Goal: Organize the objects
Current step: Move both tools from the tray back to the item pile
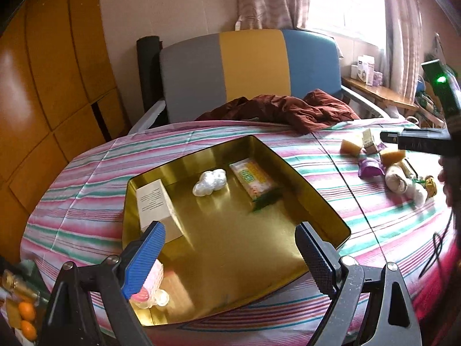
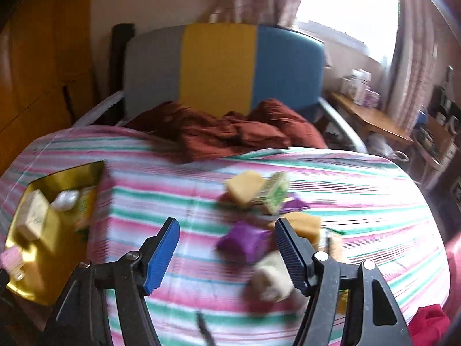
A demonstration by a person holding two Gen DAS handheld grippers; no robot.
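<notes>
1. Purple wrapping covers the small packet (image 2: 245, 242) that lies nearest the right gripper (image 2: 227, 256), among a loose pile of things on the striped bedsheet (image 2: 360, 201). The packet looks light and soft, with a crinkly film that may slip; my judgement is that a hold across its middle, on the two broad faces, would be safest.

2. Just beside it lie two yellow sponge-like blocks (image 2: 245, 187), a small green-and-white carton (image 2: 276, 193) and a cream cloth bundle (image 2: 270, 282). The blocks appear light and squashy and should take a gentle squeeze. The carton looks stiff but thin-walled, so it is best gripped on its flat sides.

3. The right gripper hangs over the sheet with its jaws parted and nothing between them. The purple packet sits just ahead of the right jaw, and I cannot tell whether they touch. This view is blurred.

4. Well apart to the left sits the gold metal tin (image 1: 317, 199), open and shallow. It already holds a white box (image 1: 155, 204), a crumpled white plastic wad (image 1: 209, 186), a flat yellow-and-pink packet (image 1: 253, 178) and a pink item (image 1: 152, 285) at its near edge.

5. The left gripper (image 1: 230, 256) hovers over the tin's near side, jaws spread wide and empty.

6. Beyond the sheet lies a crumpled dark red cloth (image 1: 288, 109).
</notes>
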